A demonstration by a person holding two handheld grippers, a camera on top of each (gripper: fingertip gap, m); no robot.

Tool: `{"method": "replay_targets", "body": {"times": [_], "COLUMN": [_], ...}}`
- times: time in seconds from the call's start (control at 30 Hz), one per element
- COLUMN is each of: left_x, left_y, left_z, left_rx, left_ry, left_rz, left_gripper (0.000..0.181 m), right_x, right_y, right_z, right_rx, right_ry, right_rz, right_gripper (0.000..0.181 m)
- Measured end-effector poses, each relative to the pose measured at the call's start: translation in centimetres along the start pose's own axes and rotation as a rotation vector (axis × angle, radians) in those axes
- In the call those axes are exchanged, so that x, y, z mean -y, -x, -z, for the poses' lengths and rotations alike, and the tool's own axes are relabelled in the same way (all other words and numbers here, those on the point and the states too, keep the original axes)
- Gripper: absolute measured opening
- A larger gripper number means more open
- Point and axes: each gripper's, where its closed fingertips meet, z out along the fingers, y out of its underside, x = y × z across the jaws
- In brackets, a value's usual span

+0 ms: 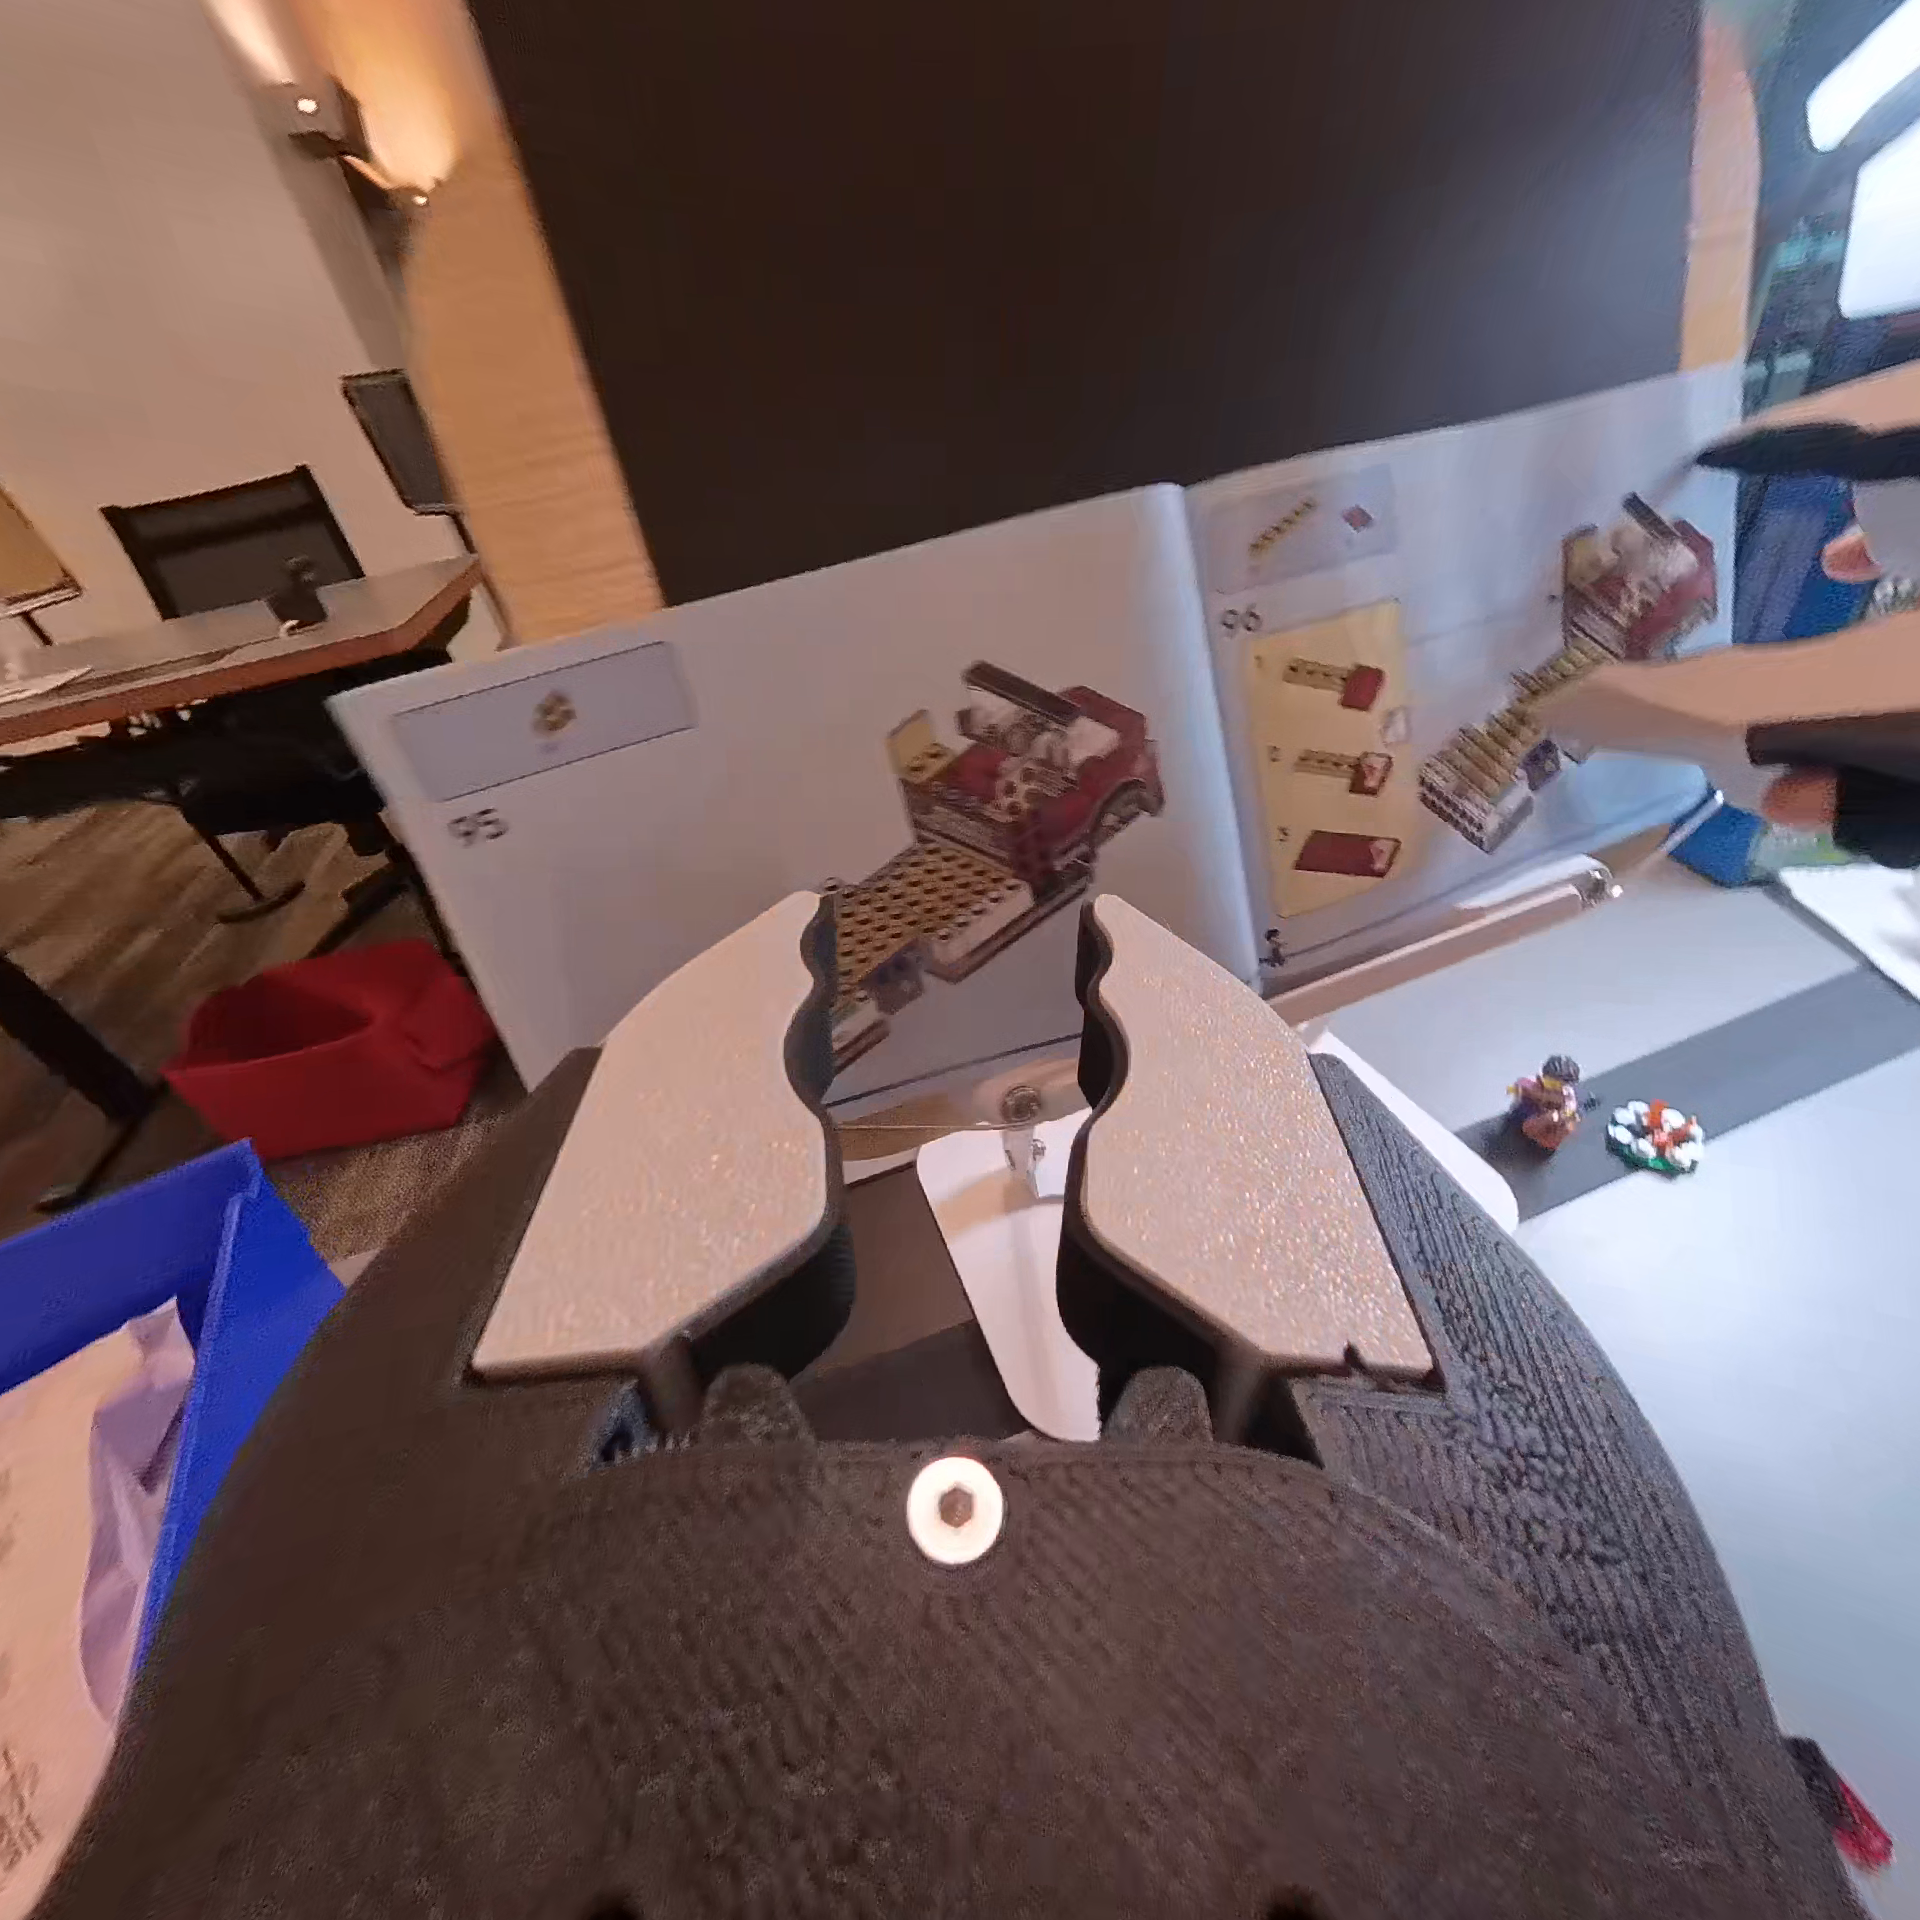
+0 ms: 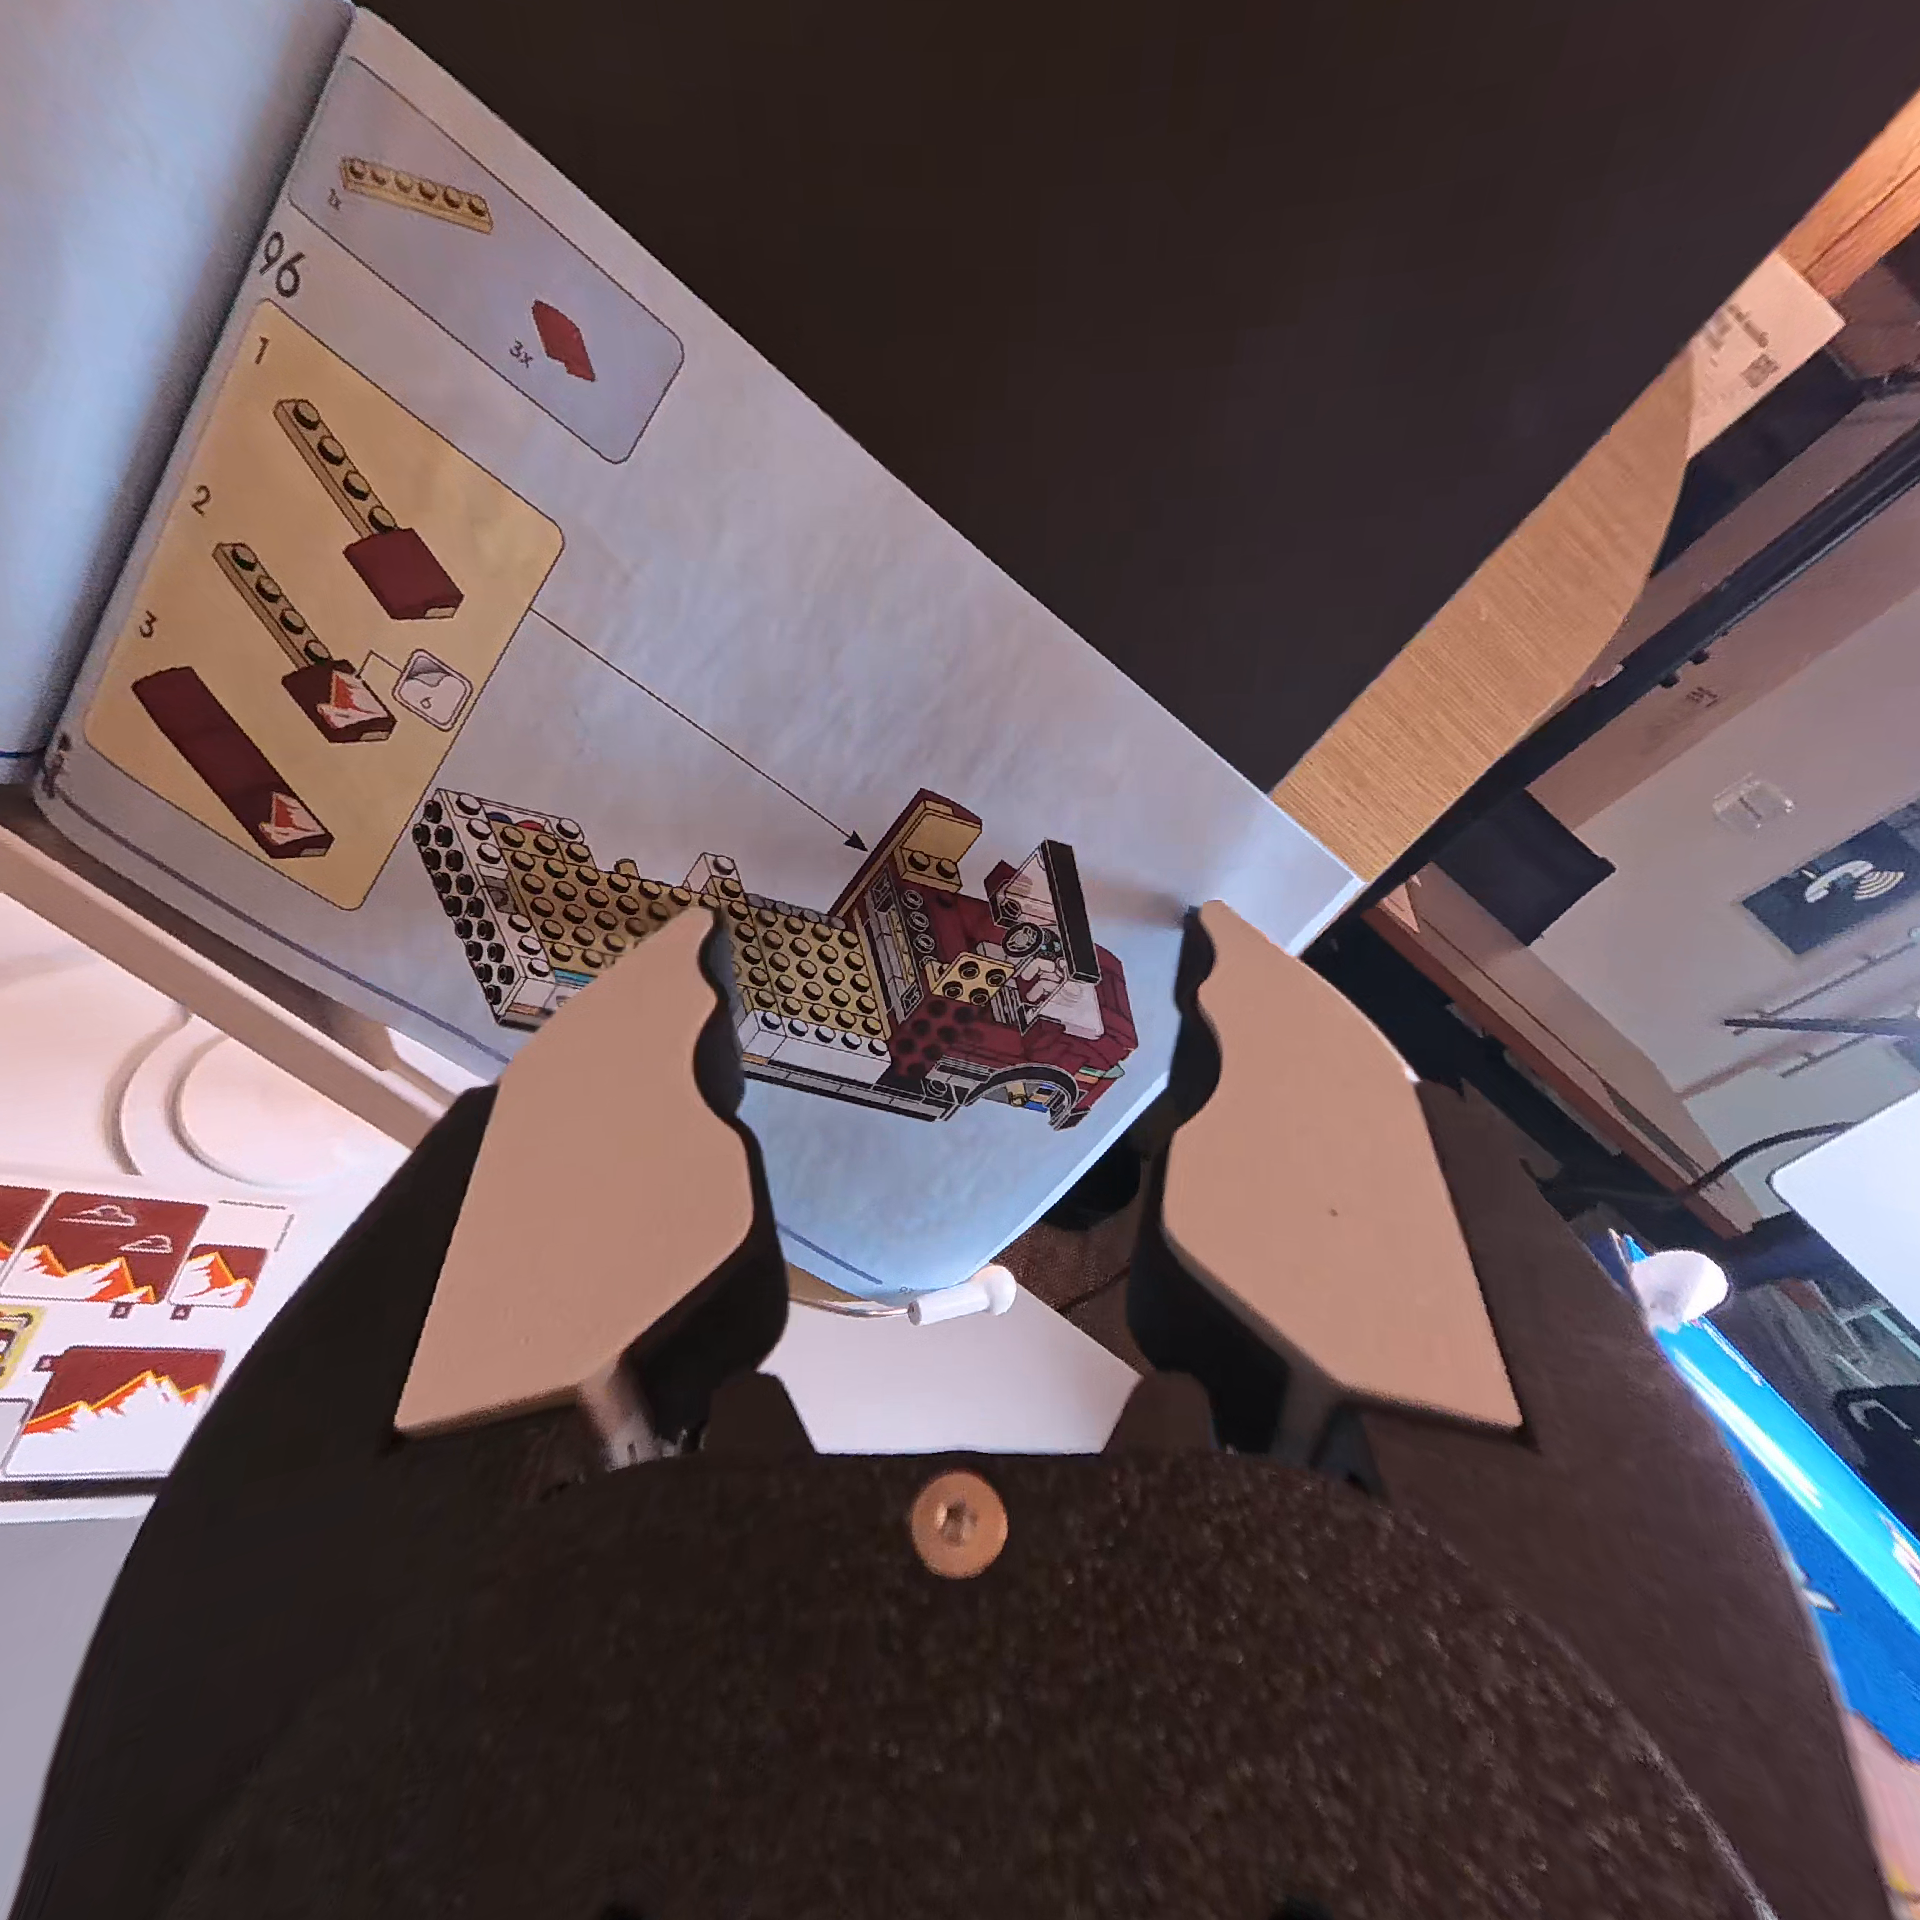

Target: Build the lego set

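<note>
Holding both tools up off the white table [image 1: 1714, 1299], we face the open instruction booklet [image 1: 790, 748], which stands propped upright on a white stand [image 1: 997, 1236] at the table's far edge. Our left gripper [image 1: 951, 925] points at the booklet's left page, its jaws parted with nothing between them. Our right gripper [image 2: 951, 925] is aimed at the right page, jaws spread wide and empty, framing the printed drawing of a dark red and tan truck. In the left wrist view that same gripper shows blurred at the right edge, close in front of the right page.

Of the lego pieces, we see only a small minifigure [image 1: 1548, 1101] and a little round green-based build [image 1: 1654, 1136] just beside it, both on a dark strip of the table, well apart from either gripper. A sticker sheet [image 2: 125, 1340] with red mountain designs lies flat on the table below the booklet's right page. A blue bin [image 1: 208, 1278] sits at our left, a red bin [image 1: 322, 1039] on the floor beyond it.
</note>
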Motion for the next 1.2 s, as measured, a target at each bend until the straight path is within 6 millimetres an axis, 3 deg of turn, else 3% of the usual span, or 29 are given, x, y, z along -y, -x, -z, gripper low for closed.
{"method": "replay_targets", "body": {"times": [0.1, 0.17, 0.2, 0.27, 0.4, 0.57, 0.63, 0.9, 1.2], "left_x": [-0.8, -1.7, -2.0, -2.3, -2.0, -1.9, -2.2, -2.5, -2.4], "left_y": [-2.0, -2.9, -3.2, -3.8, -5.7, -8.5, -9.0, -9.2, -9.3], "left_z": [-1.2, -2.0, -2.3, -2.7, -3.2, -4.3, -4.8, -5.0, -4.5], "left_rx": [-0.063, -0.09, -0.097, -0.11, -0.136, -0.177, -0.188, -0.199, -0.223], "left_ry": [0.043, 0.076, 0.083, 0.081, 0.074, 0.101, 0.119, 0.112, 0.108], "left_rz": [-0.05, -0.069, -0.076, -0.088, -0.169, -0.267, -0.269, -0.264, -0.235], "left_gripper": [0.045, 0.046, 0.045, 0.042, 0.037, 0.043, 0.044, 0.041, 0.043], "right_x": [0.0, -0.2, -0.3, -0.2, 0.9, 1.1, 1.0, 0.9, 1.1], "right_y": [0.1, 0.9, 1.2, 1.1, -1.5, -2.6, -2.4, -1.5, -0.7], "right_z": [0.1, 0.1, 0.1, 0.4, 1.1, 0.3, -0.1, 0.6, 3.6], "right_rx": [0.003, 0.04, 0.054, 0.059, 0.003, 0.029, 0.047, 0.099, 0.166], "right_ry": [-0.013, -0.017, -0.017, -0.043, -0.131, -0.128, -0.137, -0.169, -0.213], "right_rz": [-0.012, 0.018, 0.029, 0.023, -0.047, -0.054, -0.053, -0.036, -0.085], "right_gripper": [0.047, 0.015, 0.01, 0.017, 0.066, 0.082, 0.081, 0.032, 0.028]}}
